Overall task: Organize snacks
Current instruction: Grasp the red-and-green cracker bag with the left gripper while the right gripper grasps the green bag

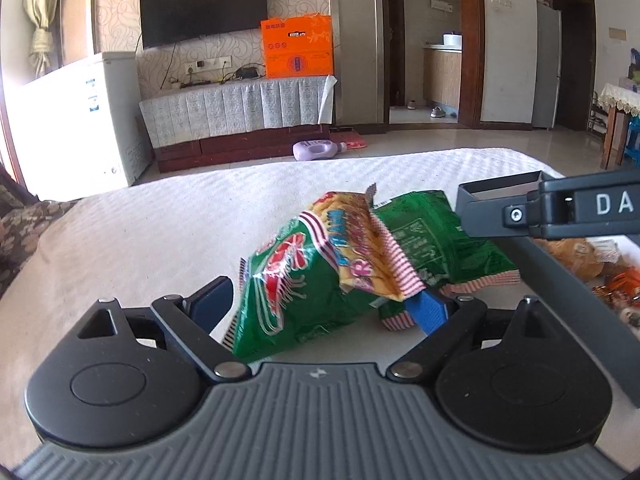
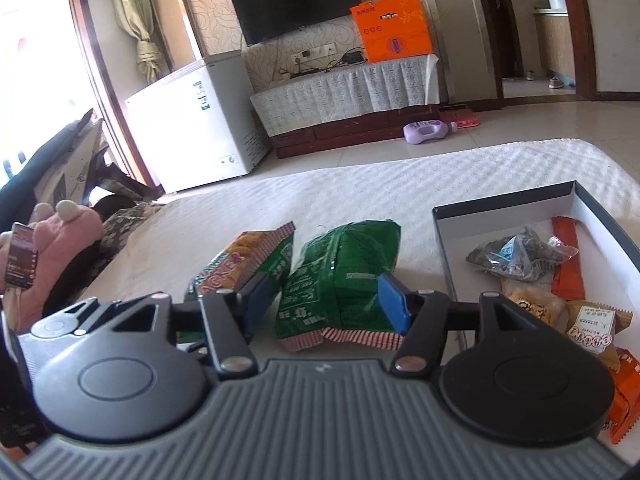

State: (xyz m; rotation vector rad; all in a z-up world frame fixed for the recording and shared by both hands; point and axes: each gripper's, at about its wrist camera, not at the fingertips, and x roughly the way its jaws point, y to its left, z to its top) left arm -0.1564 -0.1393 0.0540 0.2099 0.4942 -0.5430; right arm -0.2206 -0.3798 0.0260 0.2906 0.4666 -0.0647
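On the white bedspread [image 2: 360, 184]: two snack bags lie side by side, left of the grey box [image 2: 600, 216].
Box contents: small wrapped snacks [image 2: 520, 256] already inside, at about 3 o'clock from the right gripper.
Right gripper [image 2: 326, 300]: jaws stand apart around the green bag [image 2: 344, 264]; the blue pads flank it without visibly pressing.
Green bag axis: runs away from the camera, striped seam nearest, mouth toward 12 o'clock.
Left gripper [image 1: 320, 304]: the cracker bag [image 1: 312, 276] sits crumpled between its fingers; jaws wide, and whether the pads pinch it I cannot tell.
Key relation: the box lies to the right of both bags, and the right gripper is the nearer one.
Judgement: closing on the green bag, then carrying it toward 3 o'clock over the box wall, looks like the next call.
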